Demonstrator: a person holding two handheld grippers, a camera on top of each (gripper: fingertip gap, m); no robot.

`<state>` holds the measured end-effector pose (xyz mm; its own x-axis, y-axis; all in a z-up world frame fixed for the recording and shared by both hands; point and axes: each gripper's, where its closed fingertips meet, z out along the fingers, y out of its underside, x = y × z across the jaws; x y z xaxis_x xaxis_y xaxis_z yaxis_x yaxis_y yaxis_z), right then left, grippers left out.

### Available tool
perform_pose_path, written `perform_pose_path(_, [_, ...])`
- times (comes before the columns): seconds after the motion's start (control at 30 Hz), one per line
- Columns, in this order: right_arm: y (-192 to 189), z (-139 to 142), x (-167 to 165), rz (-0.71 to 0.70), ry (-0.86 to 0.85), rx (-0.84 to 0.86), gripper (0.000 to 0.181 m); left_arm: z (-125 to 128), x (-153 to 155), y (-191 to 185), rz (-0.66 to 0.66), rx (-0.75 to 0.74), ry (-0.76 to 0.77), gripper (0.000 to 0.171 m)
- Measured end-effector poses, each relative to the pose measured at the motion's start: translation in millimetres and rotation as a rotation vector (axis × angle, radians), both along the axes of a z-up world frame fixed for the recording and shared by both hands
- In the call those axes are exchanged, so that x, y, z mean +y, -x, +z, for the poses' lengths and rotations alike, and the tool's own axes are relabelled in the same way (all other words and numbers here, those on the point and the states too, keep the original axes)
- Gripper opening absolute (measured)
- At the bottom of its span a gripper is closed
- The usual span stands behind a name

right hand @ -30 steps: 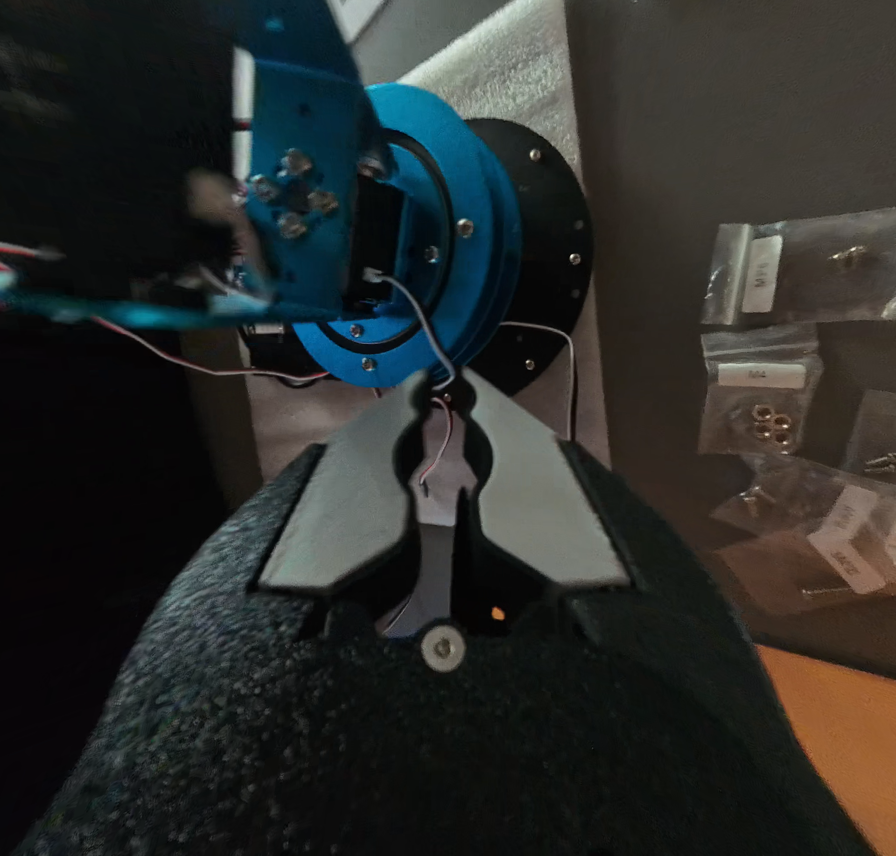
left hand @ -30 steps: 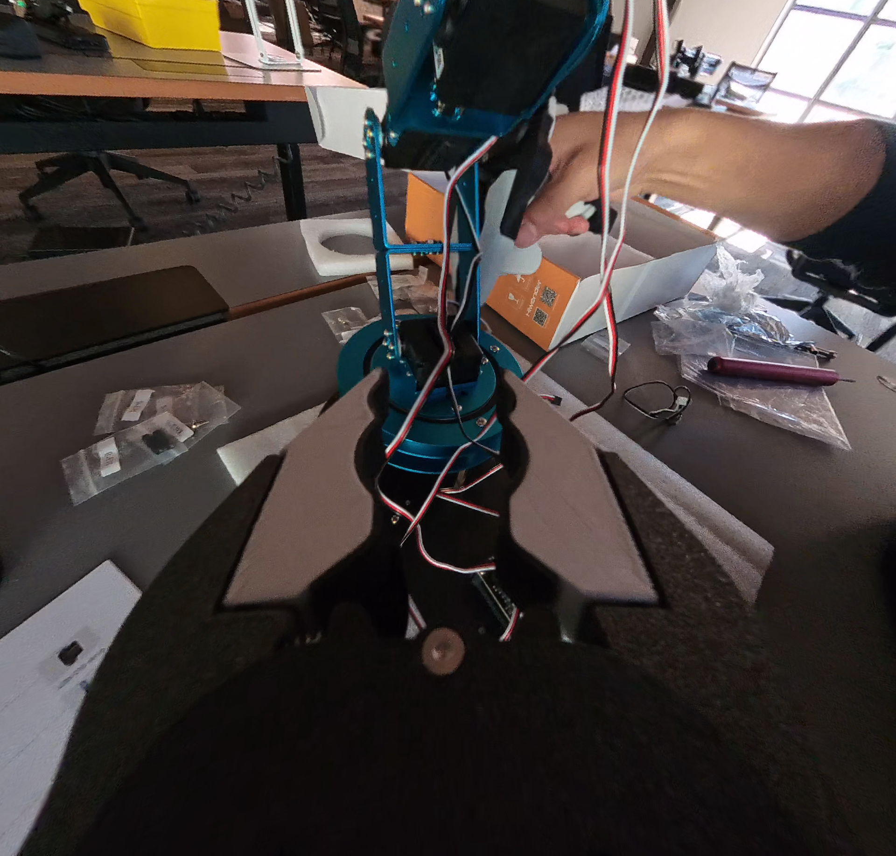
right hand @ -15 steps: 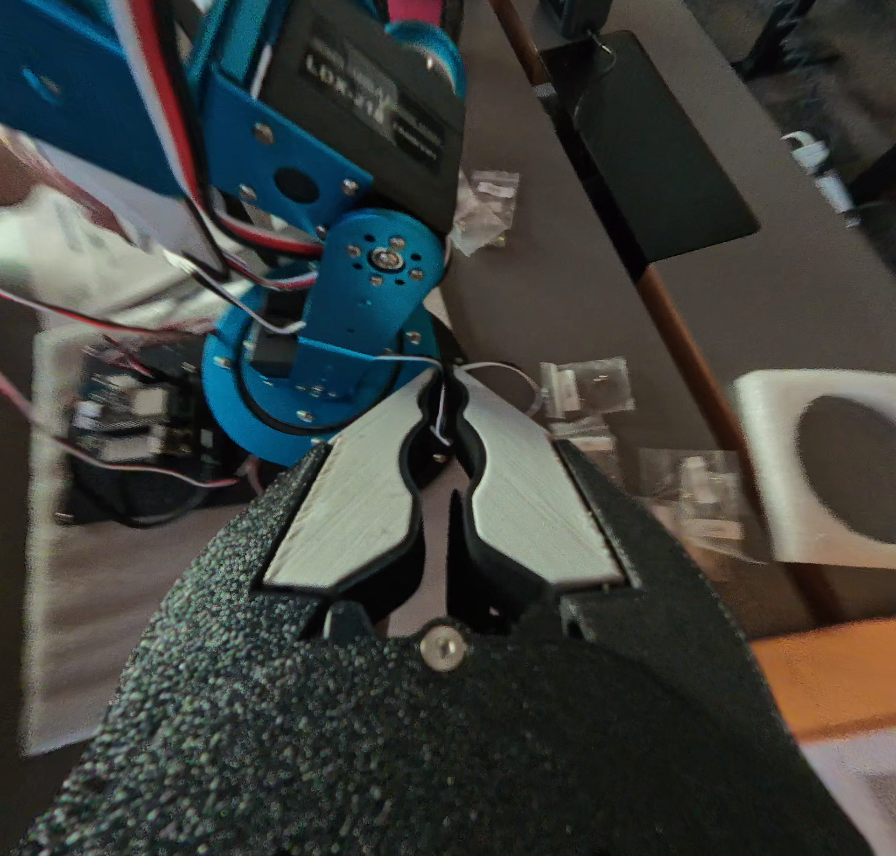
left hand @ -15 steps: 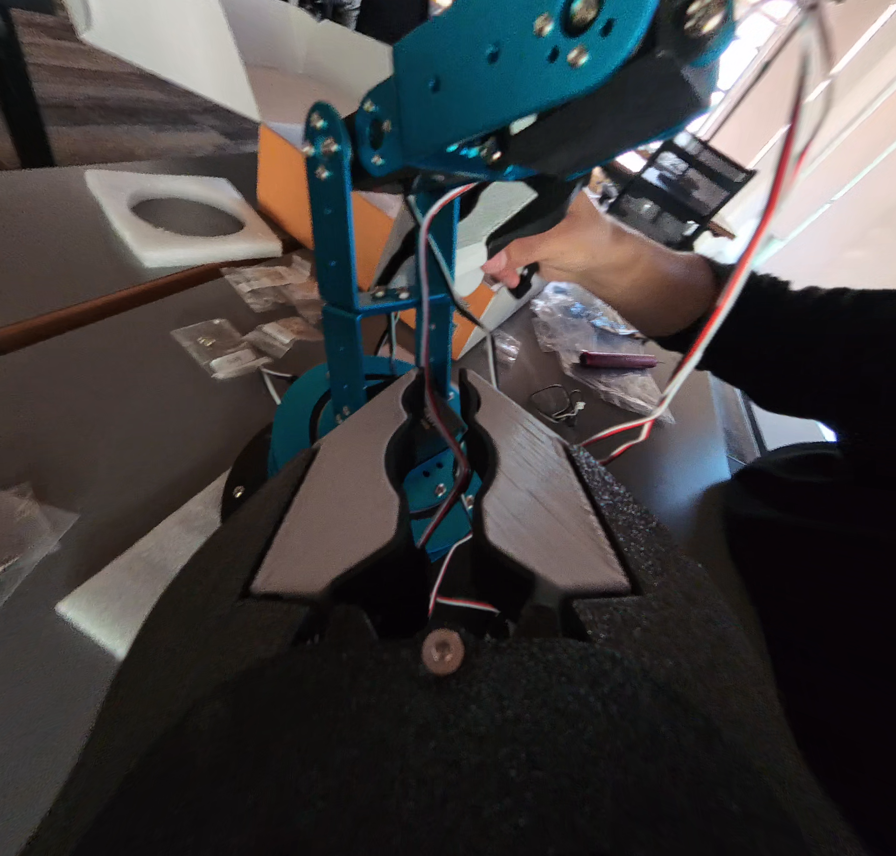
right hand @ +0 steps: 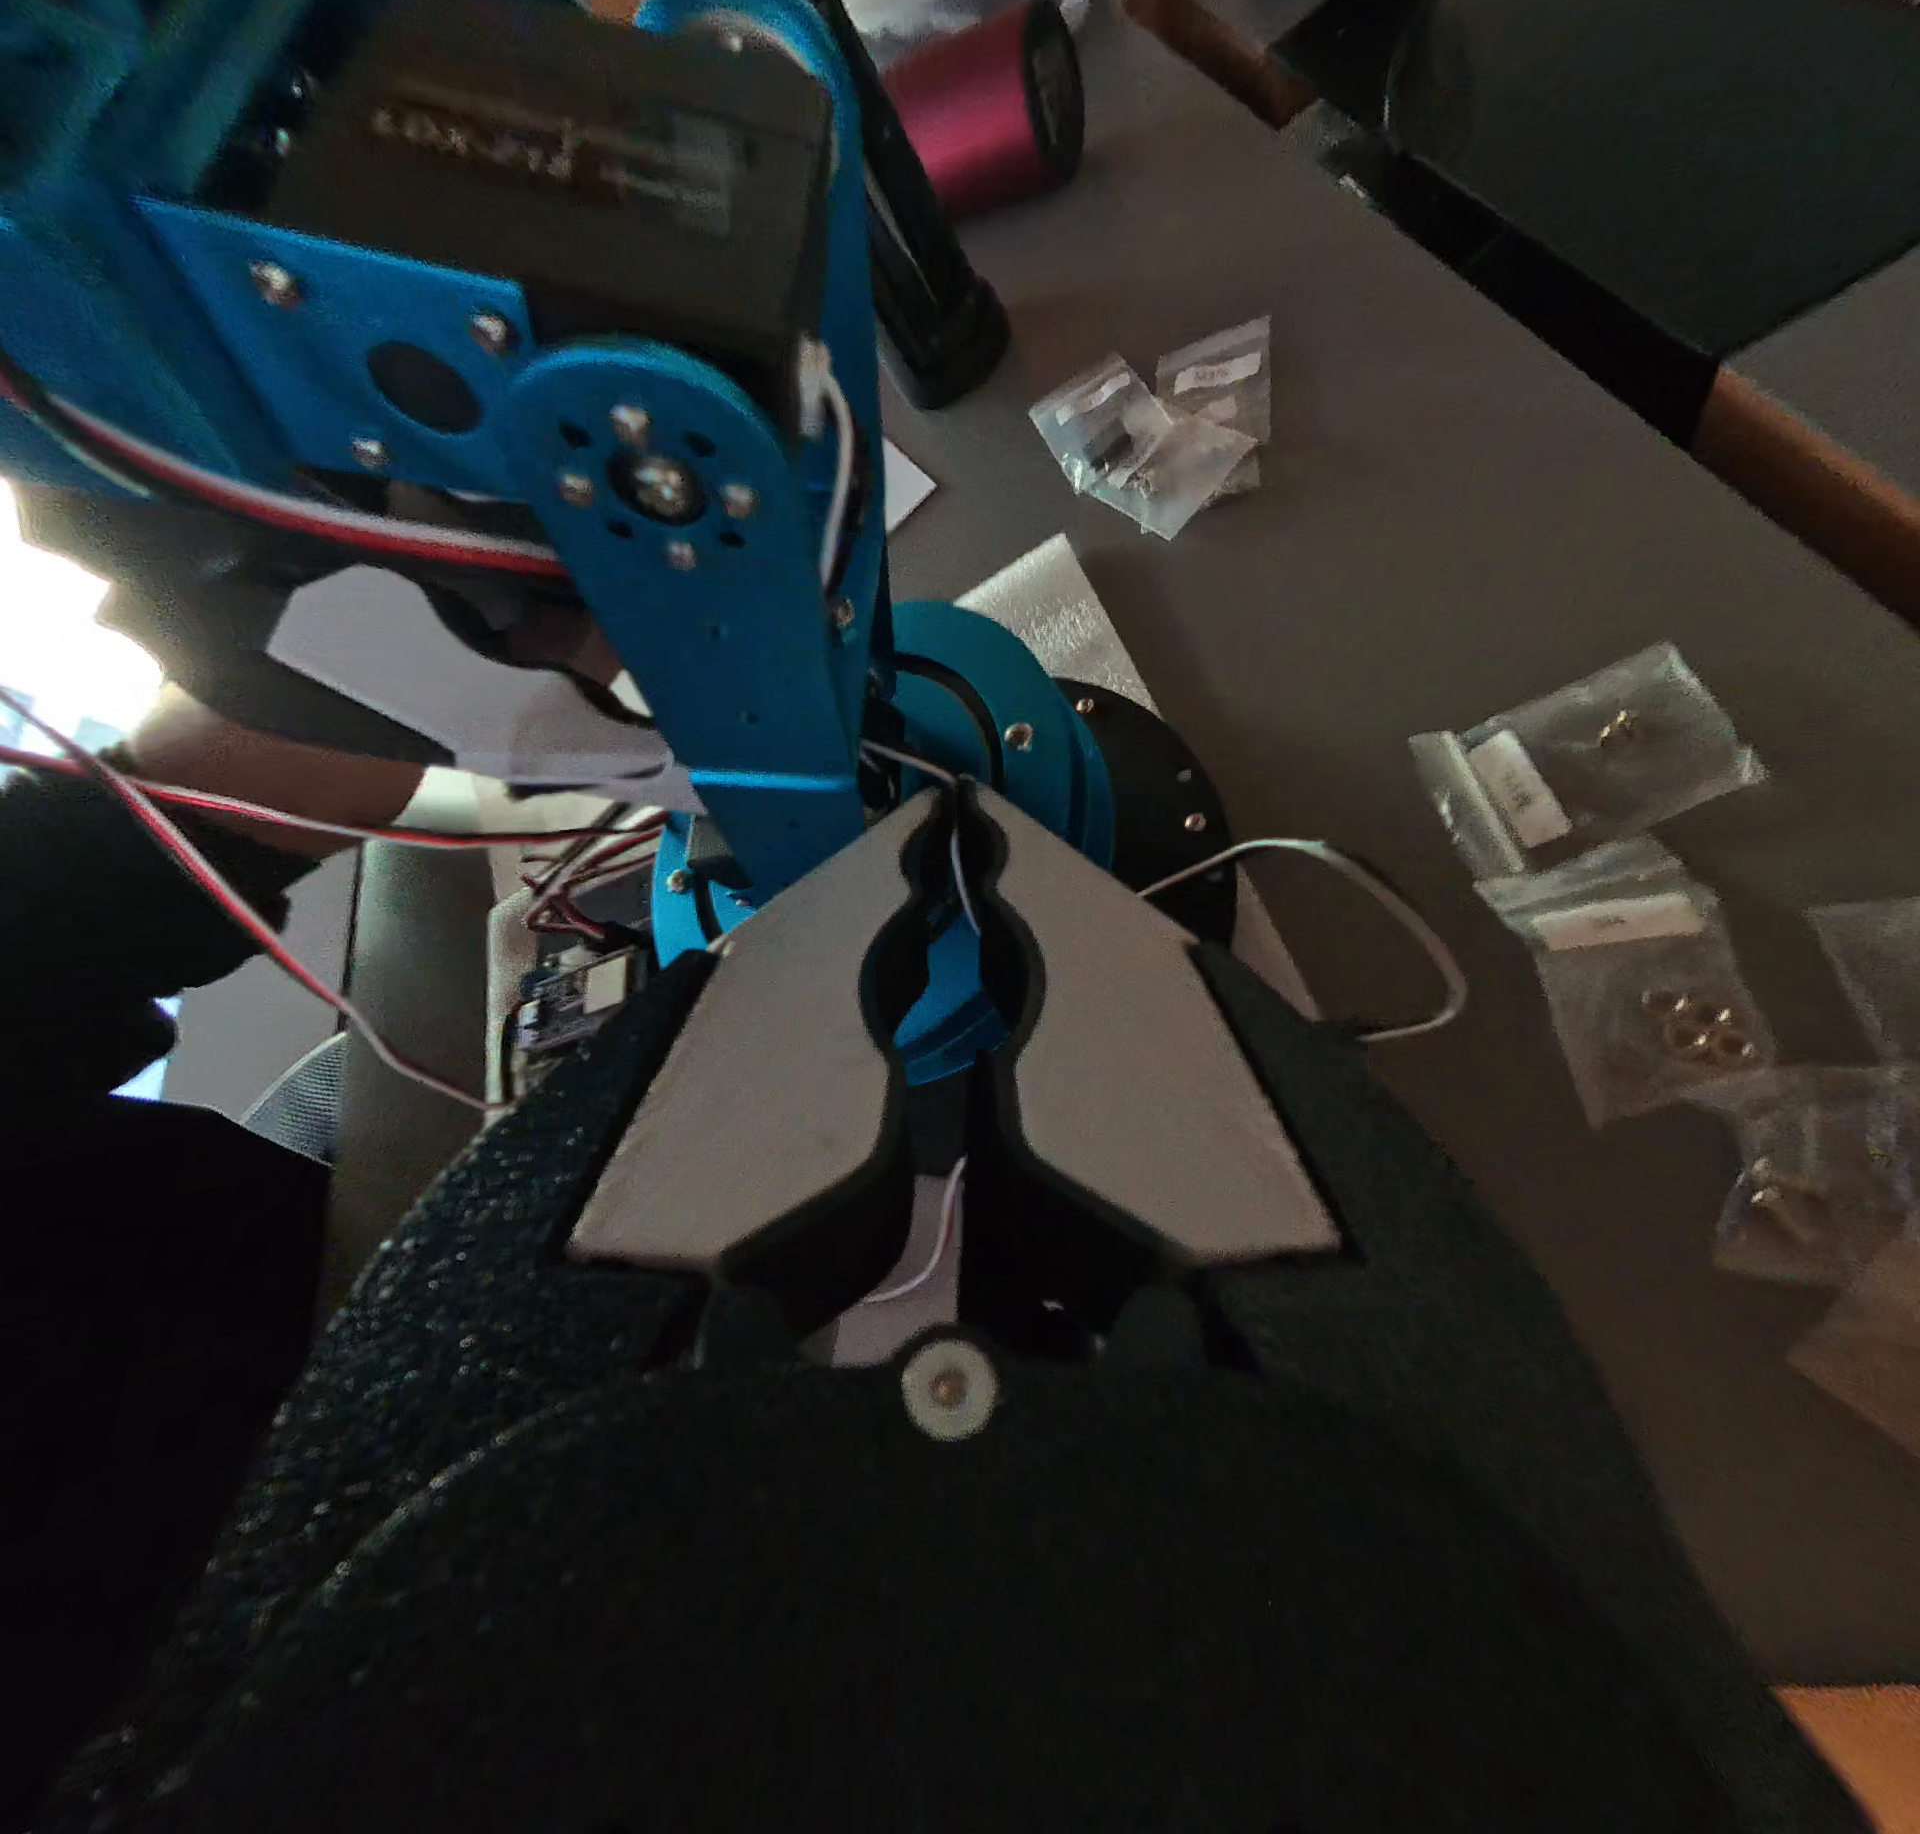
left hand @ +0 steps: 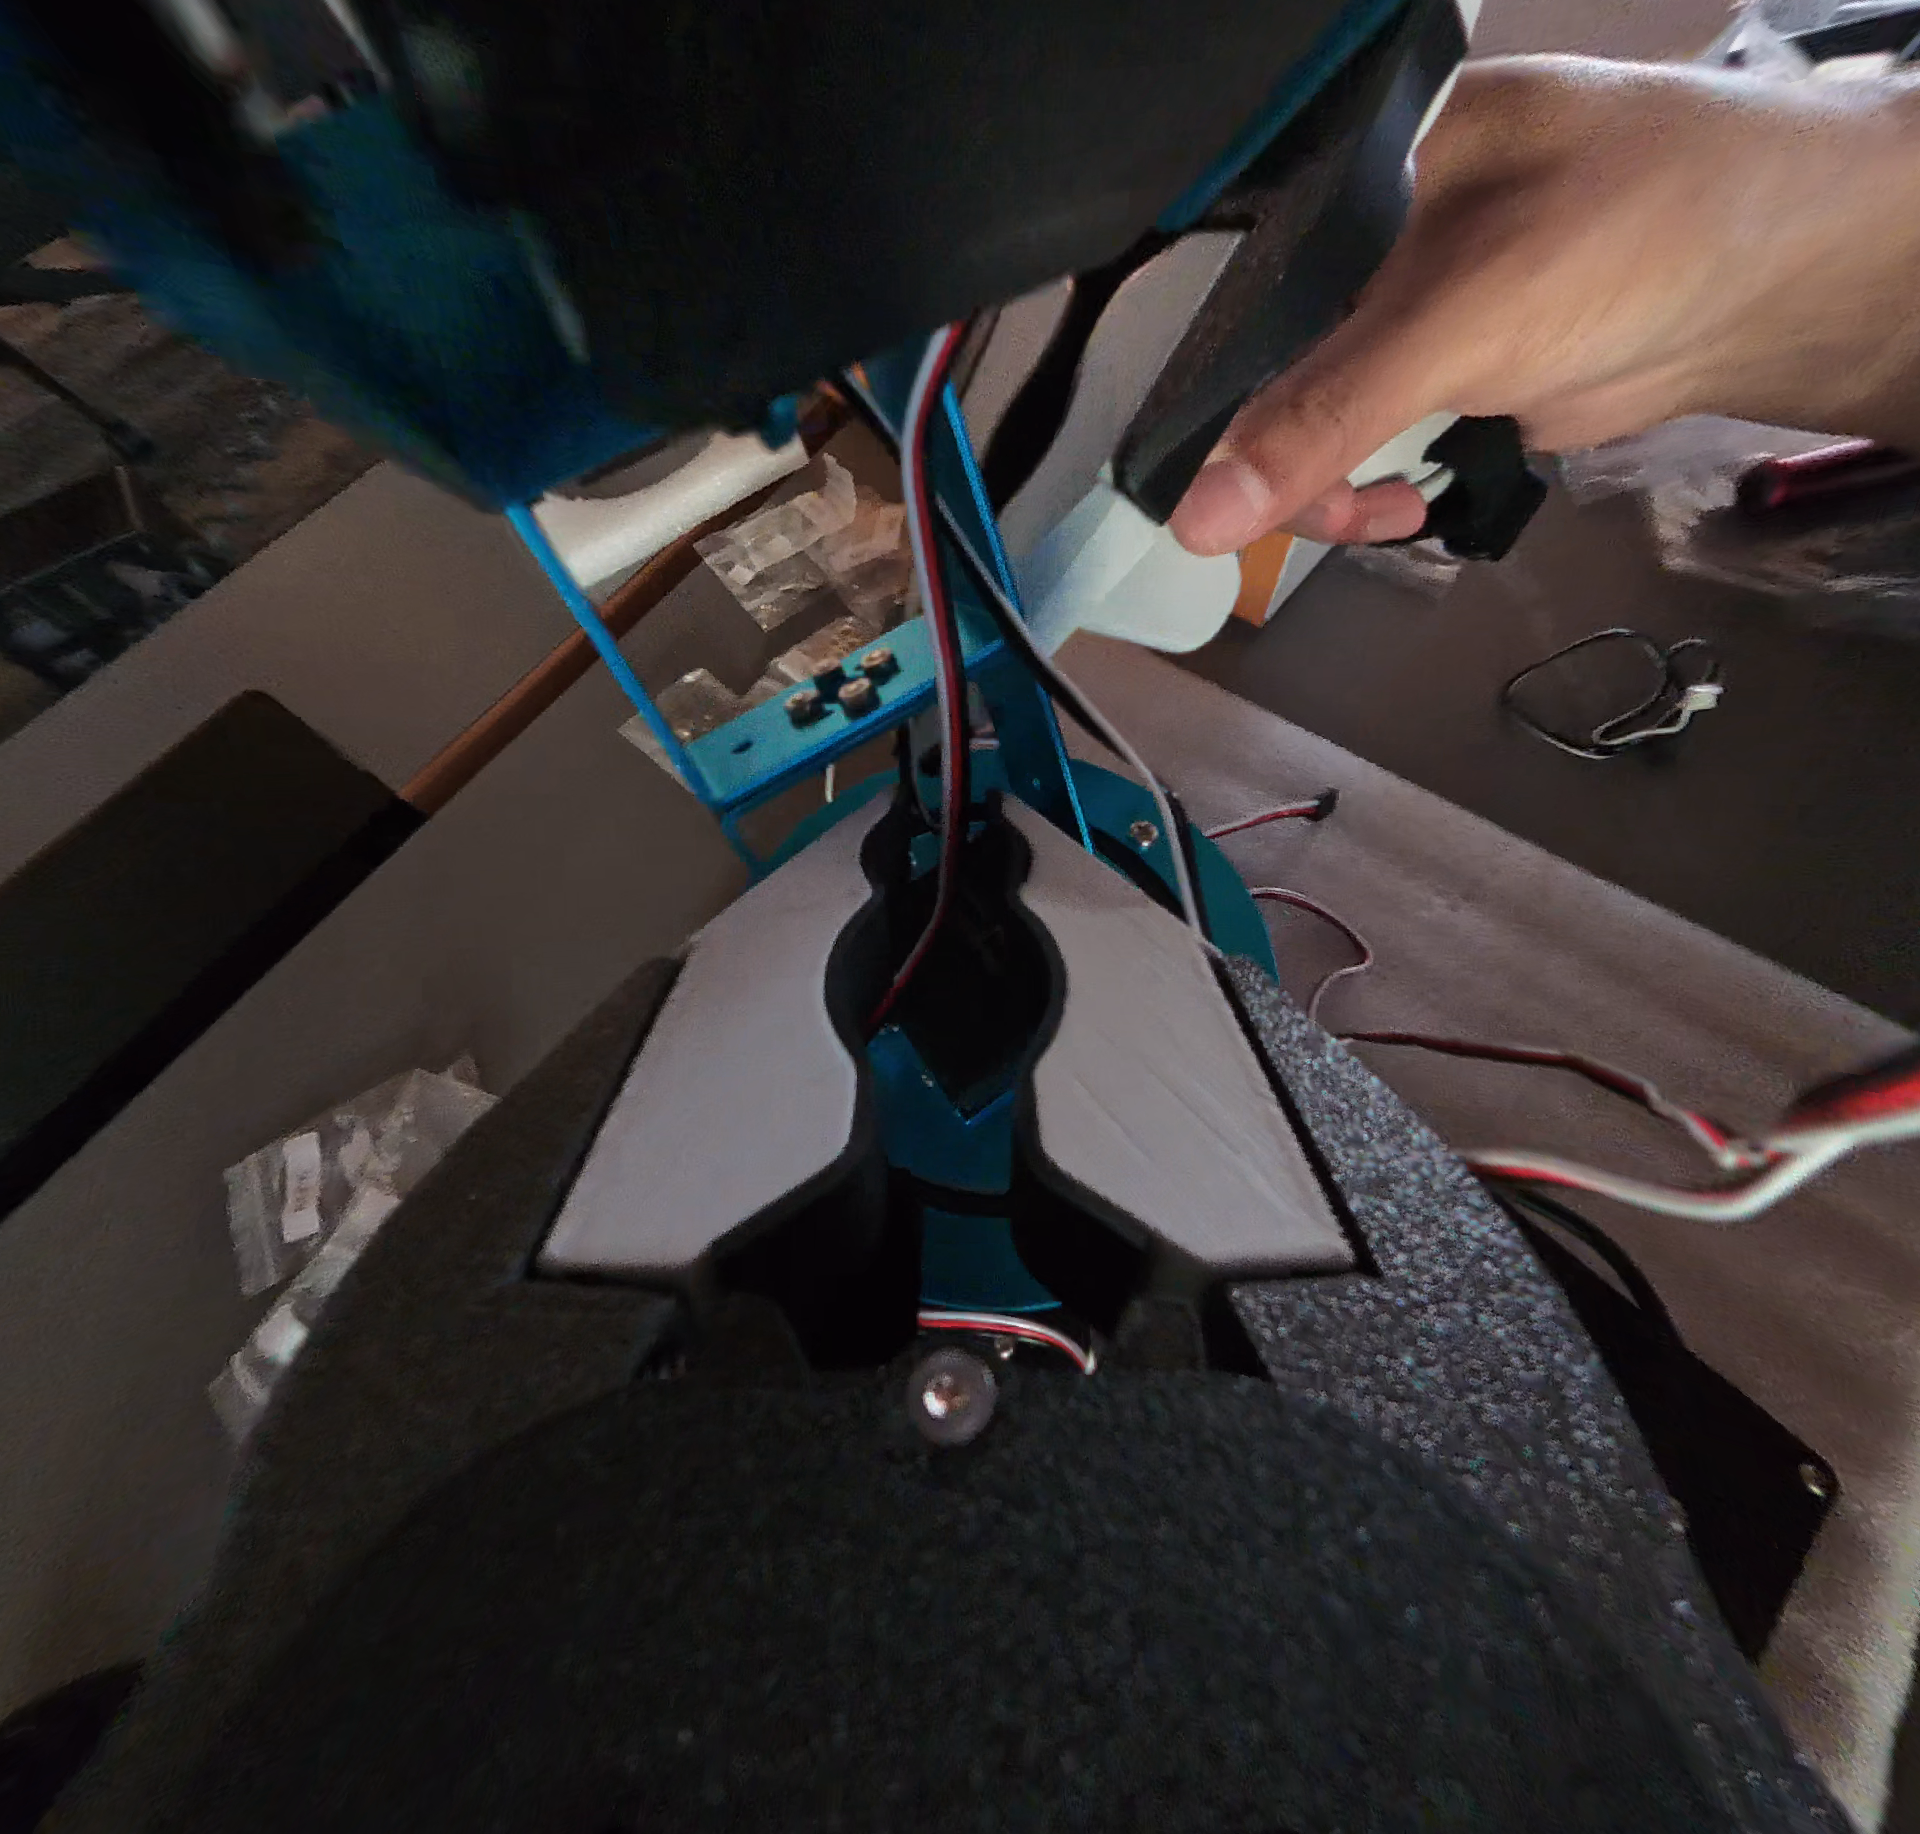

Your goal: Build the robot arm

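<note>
Left gripper (left hand: 951, 828): fingertips nearly together, clenched on a red, black and white servo cable (left hand: 940, 579) that passes down between them; tips sit at the foot of the blue metal robot arm kit (left hand: 831, 714).
Right gripper (right hand: 961, 797): fingertips closed on a thin white wire (right hand: 966, 885) at the kit's turntable; the wire runs on through the gap between the fingers.
Robot arm kit (right hand: 717, 662): upright on the grey table (right hand: 1455, 558); blue bracket links, a black servo (right hand: 540, 132) in the upper joint, and a blue round base (right hand: 997, 735) on a black disc (right hand: 1174, 776).
Loose wiring: red-white-black leads (left hand: 1662, 1171) trail off to the right of the left gripper; a white wire loop (right hand: 1382, 911) lies beside the black disc.
Circuit board (right hand: 571, 984): lies on the table just beside the base, leads attached.
Person's hand (left hand: 1558, 330): grips the handle of the right gripper, seen beyond the kit in the left wrist view.
Containers, clear bags (right hand: 1600, 787): several small labelled zip bags to the right of the base; some hold small brass-coloured nuts (right hand: 1694, 1026) and screws. Contents of the others are too blurred to tell.
Further bags (right hand: 1153, 423): a second cluster lies farther off on the table; contents unclear.
Red spool (right hand: 987, 111): on its side at the far end of the table.
Black cable coil (left hand: 1600, 693): lies on the table well apart from the kit.
</note>
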<state>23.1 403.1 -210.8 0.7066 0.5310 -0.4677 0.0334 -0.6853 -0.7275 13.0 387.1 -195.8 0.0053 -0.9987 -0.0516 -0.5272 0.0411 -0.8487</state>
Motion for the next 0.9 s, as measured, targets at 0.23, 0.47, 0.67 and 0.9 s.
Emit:
perform_pose_path(0.23, [5.1, -0.5, 7.1, 0.256, -0.109, -0.100, 0.000, 7.4, 9.0, 2.7, 0.164, -0.040, -0.150, 0.016])
perform_pose_path(0.47, [10.0, 3.9, 13.5, 0.496, -0.357, -0.225, 0.000, 0.9, 2.8, -4.1, 0.175, -0.083, 0.039, 0.017])
perform_pose_path(0.67, [11.1, 7.4, 15.3, 0.519, -0.395, -0.168, 0.000, 0.8, 9.1, -10.6, 0.229, -0.072, 0.007, 0.003])
perform_pose_path(0.9, [-4.9, 12.3, 19.2, 0.325, -0.211, -0.152, 0.020, 1.1, 3.6, -0.1, 0.211, -0.141, -0.040, 0.002])
